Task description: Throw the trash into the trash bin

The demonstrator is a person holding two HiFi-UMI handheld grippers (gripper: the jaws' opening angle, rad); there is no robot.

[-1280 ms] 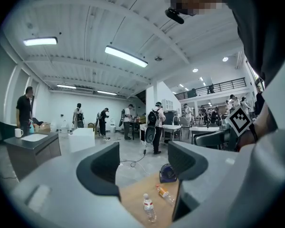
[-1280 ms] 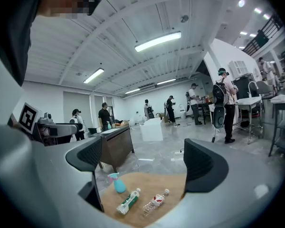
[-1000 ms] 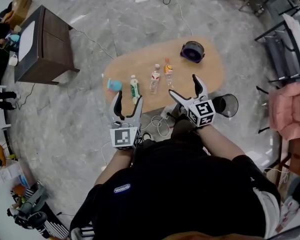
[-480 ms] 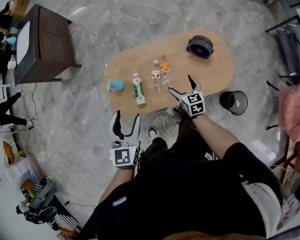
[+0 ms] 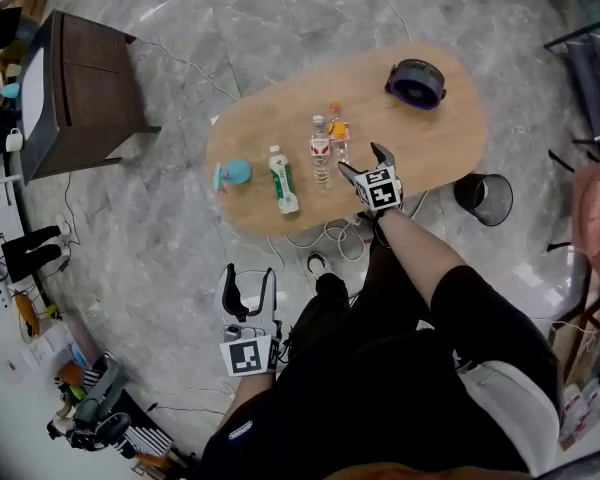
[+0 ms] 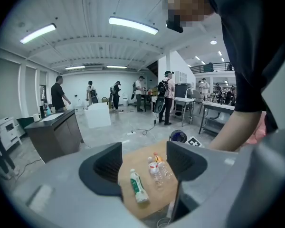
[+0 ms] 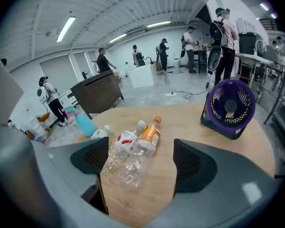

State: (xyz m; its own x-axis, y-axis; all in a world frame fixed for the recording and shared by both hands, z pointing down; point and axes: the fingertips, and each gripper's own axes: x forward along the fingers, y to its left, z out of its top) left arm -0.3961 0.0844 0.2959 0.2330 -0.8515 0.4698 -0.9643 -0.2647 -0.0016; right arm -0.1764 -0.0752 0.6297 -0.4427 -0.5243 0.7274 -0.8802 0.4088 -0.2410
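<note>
I have only just begun this job, I think, because none of the trash is in the bin (image 5: pixel 487 198) yet as far as I can see. My right gripper (image 5: pixel 363 160) is down at the near edge of the table (image 5: pixel 430 138). Its jaws are wide apart with nothing held, though they have just been closing a little. Right in front of them lie the clear bottle (image 7: pixel 118 148) and the orange bottle (image 7: pixel 143 144), side by side and touching each other. Their bottoms point at the gap between the jaws. The pads are not pressing on either one. A bit to the left of this gripper lies the green bottle (image 5: pixel 283 180), and farther left is a blue bottle (image 5: pixel 232 173). Far ahead and to the right of it stands a purple fan (image 7: pixel 229 108), which I would not call trash. The bin stands on the floor to the right of this gripper, off the end of the table. I cannot see if anything is down inside it. My left gripper (image 5: pixel 250 273) hangs low over the floor, well back from the table. It is open too and has hold of nothing; the bottles show far off between its jaws. So every bottle is left to do. I would guess one of the two bottles in front of the right gripper goes first.
</note>
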